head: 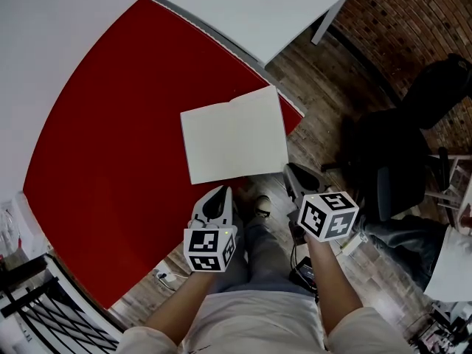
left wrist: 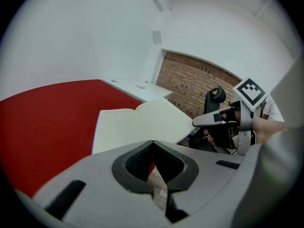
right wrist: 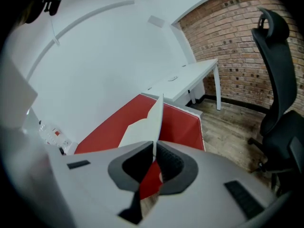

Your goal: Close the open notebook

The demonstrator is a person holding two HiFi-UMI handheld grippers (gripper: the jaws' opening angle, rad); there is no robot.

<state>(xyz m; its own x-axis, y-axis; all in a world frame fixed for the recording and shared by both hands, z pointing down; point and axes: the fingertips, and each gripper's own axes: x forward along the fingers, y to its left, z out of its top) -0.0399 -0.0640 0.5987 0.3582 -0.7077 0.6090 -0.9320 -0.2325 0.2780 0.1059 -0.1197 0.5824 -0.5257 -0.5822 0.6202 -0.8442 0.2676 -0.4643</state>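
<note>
The open notebook [head: 232, 135] lies with blank cream pages up on the red table [head: 103, 139], near its front edge. My right gripper [head: 292, 172] is at the notebook's near right corner, shut on the right-hand leaf. In the right gripper view that leaf [right wrist: 151, 122] stands on edge, running up out of the jaw tips of the right gripper [right wrist: 154, 147]. My left gripper [head: 219, 195] hangs just off the table's front edge below the notebook, shut with nothing in it. In the left gripper view the left gripper [left wrist: 153, 142] points at the notebook [left wrist: 137, 122], and the right gripper [left wrist: 199, 121] touches its right edge.
A white desk [head: 258, 9] adjoins the red table at the back. A black office chair [head: 391, 153] stands on the wooden floor to the right, before a brick wall [right wrist: 237, 42]. The person's legs and a shoe [head: 262, 206] are below the table edge. Clutter [head: 22, 271] sits at the lower left.
</note>
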